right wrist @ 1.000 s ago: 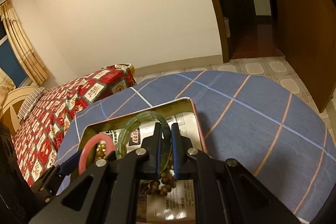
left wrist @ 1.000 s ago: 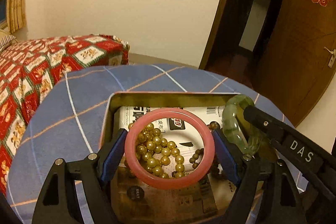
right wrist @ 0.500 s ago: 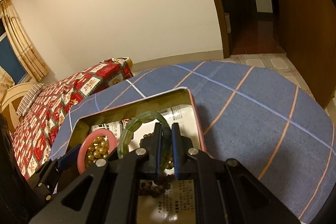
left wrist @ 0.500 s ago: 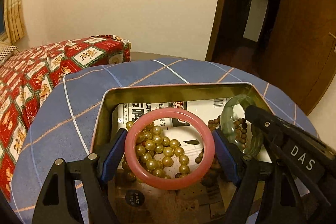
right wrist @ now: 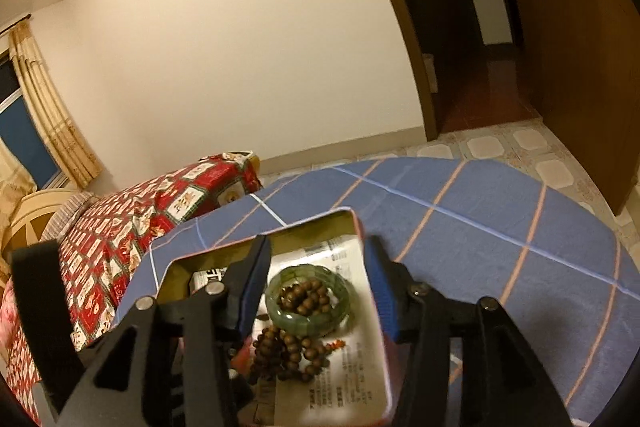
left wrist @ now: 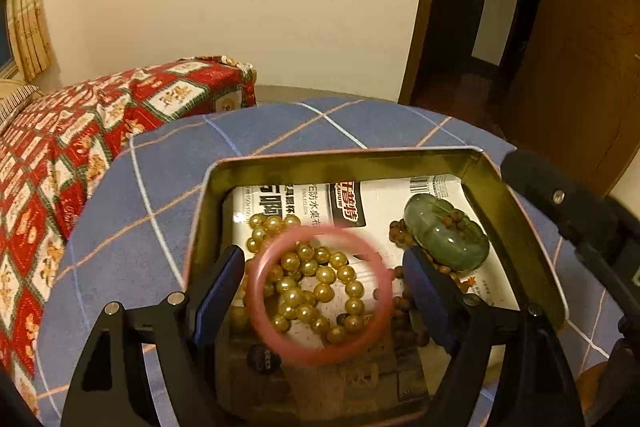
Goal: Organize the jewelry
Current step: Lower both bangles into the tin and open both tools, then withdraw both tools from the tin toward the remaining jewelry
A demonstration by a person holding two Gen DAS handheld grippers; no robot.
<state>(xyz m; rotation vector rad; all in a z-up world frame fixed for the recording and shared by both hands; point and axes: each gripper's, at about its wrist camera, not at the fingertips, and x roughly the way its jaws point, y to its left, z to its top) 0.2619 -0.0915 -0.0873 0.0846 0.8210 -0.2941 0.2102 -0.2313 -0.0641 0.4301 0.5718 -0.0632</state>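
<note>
Your right gripper [right wrist: 316,287] has just been opening, jaws apart with nothing gripped; the green bangle [right wrist: 306,301] lies flat in the tin [left wrist: 344,161] over brown beads [right wrist: 288,349]. Your left gripper [left wrist: 324,291] looks released: the blurred pink bangle [left wrist: 318,293] sits between its pads, over gold beads [left wrist: 316,287], its ring tilted toward you. Little seems left.

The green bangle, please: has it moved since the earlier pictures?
Yes. The green bangle has dropped from the right tongs, whose jaws have just been opening, and lies flat over brown beads inside the tin.
</note>
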